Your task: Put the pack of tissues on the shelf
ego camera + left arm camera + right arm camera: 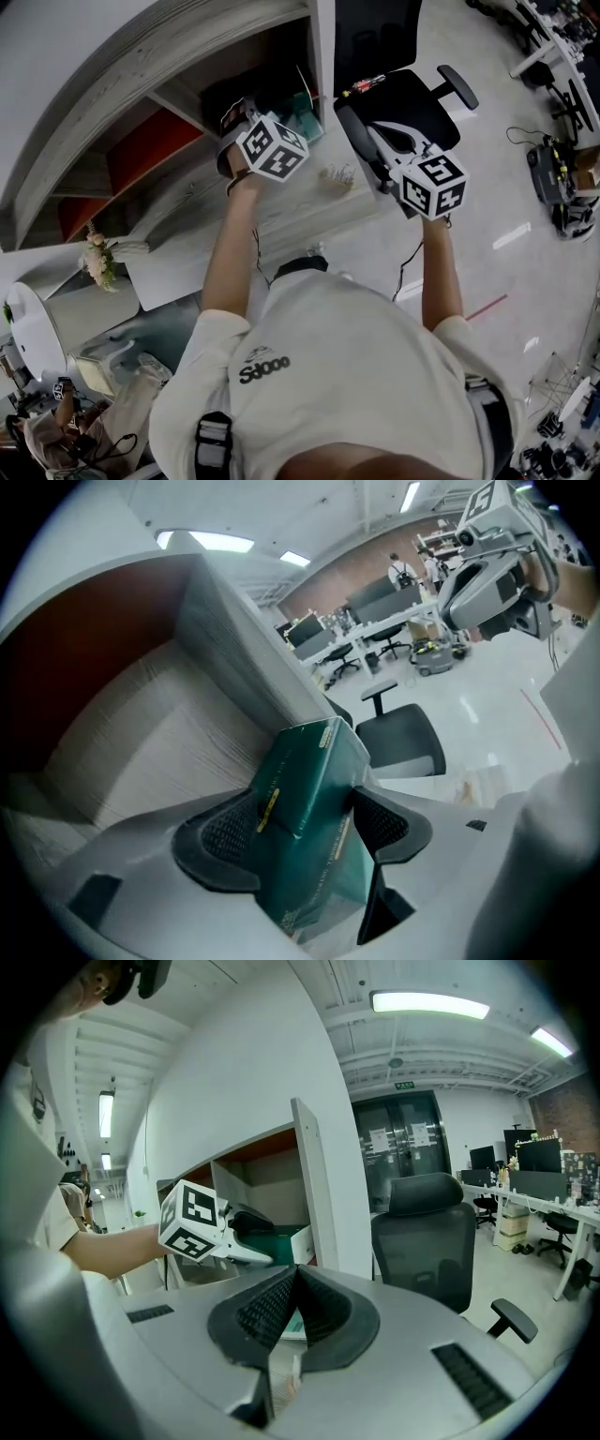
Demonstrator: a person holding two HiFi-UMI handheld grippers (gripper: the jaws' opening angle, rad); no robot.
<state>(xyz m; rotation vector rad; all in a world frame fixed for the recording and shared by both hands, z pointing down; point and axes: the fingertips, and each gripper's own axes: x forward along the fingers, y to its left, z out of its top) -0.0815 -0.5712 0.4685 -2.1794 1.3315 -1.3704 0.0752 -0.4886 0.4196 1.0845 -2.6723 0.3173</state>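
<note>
Here the pack (314, 761) sits tilted between my left fingers (225, 841), which pinch its two sides, so I can carry it into the shelf (131, 733) bay just beyond their tips. My right fingers (258, 1312) are pressed together on nothing, held well back out of the way.

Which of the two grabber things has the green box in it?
The left hand-held gripper: its jaws clamp the green pack of tissues by the shelf. The right hand-held gripper is shut and empty.
</note>
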